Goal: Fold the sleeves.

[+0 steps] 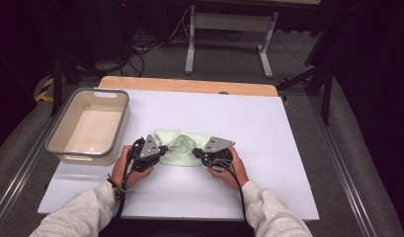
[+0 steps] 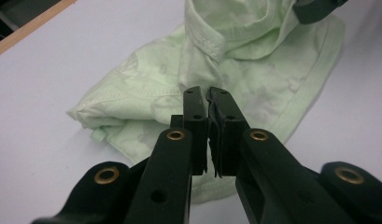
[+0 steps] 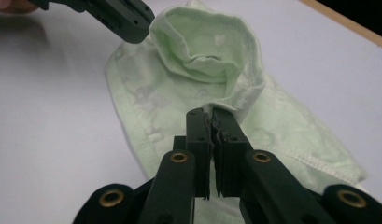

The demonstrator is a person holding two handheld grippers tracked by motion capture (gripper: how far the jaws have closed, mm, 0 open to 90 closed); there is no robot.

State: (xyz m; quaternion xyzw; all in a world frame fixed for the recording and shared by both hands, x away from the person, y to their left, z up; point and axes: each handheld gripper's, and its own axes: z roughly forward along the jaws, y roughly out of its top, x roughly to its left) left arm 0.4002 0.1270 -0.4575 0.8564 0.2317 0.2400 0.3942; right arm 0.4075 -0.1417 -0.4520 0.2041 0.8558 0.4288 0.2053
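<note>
Pale green garment (image 1: 182,147) lies crumpled near the middle of the white worktop (image 1: 268,148), well in from every edge. Bare white surface all round it; widest open stretch to the right and toward the far wooden strip (image 1: 189,85).

Left claw (image 1: 163,150) at the garment's left side, right claw (image 1: 194,153) at its right, tips facing each other across the cloth. In each gripper view the jaws stand nearly together, a thin slit between the pads, tips over the fabric; whether cloth is pinched, cannot tell.

Fabric soft, thin knit with faint print, stitched hems, one ribbed opening (image 3: 202,51) standing up as a loose ring.

Grey-rimmed translucent bin (image 1: 91,123), rounded corners, sits at the worktop's left edge, well apart from the garment.
</note>
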